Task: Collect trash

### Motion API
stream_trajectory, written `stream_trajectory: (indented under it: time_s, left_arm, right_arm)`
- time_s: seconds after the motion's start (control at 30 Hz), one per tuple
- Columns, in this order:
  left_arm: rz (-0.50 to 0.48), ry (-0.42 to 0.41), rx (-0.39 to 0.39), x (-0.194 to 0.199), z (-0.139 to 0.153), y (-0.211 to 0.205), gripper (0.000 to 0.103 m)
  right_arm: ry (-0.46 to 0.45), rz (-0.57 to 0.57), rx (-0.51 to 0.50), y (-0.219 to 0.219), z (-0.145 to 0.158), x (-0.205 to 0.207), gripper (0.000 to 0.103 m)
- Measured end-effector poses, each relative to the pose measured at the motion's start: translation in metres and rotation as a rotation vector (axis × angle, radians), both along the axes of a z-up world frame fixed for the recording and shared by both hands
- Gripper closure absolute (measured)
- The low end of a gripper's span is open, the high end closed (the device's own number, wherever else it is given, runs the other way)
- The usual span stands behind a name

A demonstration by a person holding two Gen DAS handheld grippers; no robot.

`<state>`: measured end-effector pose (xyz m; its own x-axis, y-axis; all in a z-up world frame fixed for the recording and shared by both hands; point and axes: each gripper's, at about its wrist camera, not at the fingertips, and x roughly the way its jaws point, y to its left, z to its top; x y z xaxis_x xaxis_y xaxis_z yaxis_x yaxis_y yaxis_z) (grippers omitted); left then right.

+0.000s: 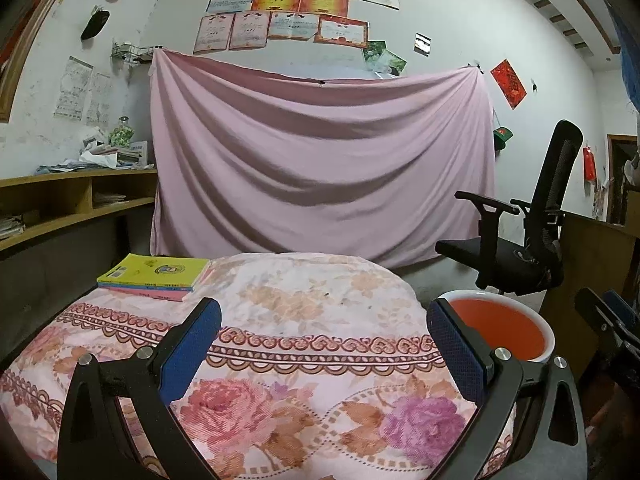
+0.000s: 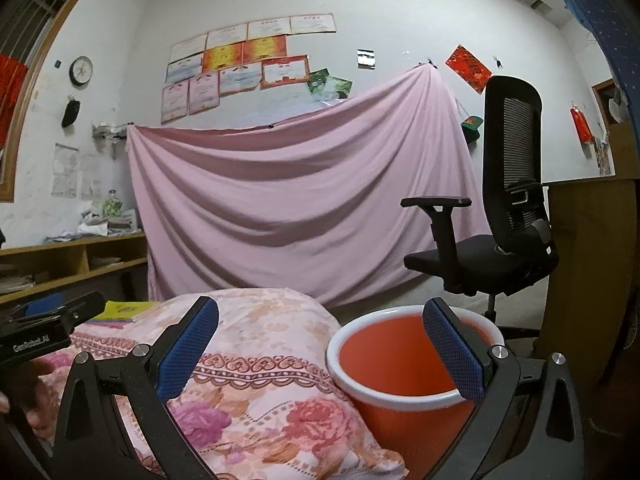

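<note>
An orange bin with a white rim (image 2: 400, 364) stands beside the right edge of a table covered in a floral cloth (image 1: 280, 308); its inside looks bare. It also shows in the left wrist view (image 1: 504, 324). My left gripper (image 1: 324, 344) is open and empty above the cloth. My right gripper (image 2: 320, 344) is open and empty, its right finger over the bin's mouth. No trash shows on the visible cloth. The left gripper's body shows at the left of the right wrist view (image 2: 40, 328).
A stack of books with a yellow cover (image 1: 156, 276) lies on the table's far left corner. A black office chair (image 2: 500, 240) stands behind the bin. A pink sheet (image 1: 320, 160) hangs on the back wall. A wooden shelf (image 1: 60, 200) runs along the left wall.
</note>
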<state>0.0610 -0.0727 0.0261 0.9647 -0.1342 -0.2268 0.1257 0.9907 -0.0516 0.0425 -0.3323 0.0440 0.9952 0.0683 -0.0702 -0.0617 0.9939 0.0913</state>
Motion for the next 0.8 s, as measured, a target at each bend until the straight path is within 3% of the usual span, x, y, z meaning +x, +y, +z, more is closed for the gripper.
stream_trajectory:
  time_s: [0.53,0.8]
  left_arm:
    - [0.01,0.067,0.013,-0.022,-0.029,0.026,0.002]
    - [0.02,0.057,0.016,-0.033,-0.031,0.03,0.002]
  right_arm:
    - [0.079,0.016,-0.018,0.032,-0.013,-0.013,0.0]
    - [0.1,0.036,-0.032,0.041,-0.015,-0.017,0.0]
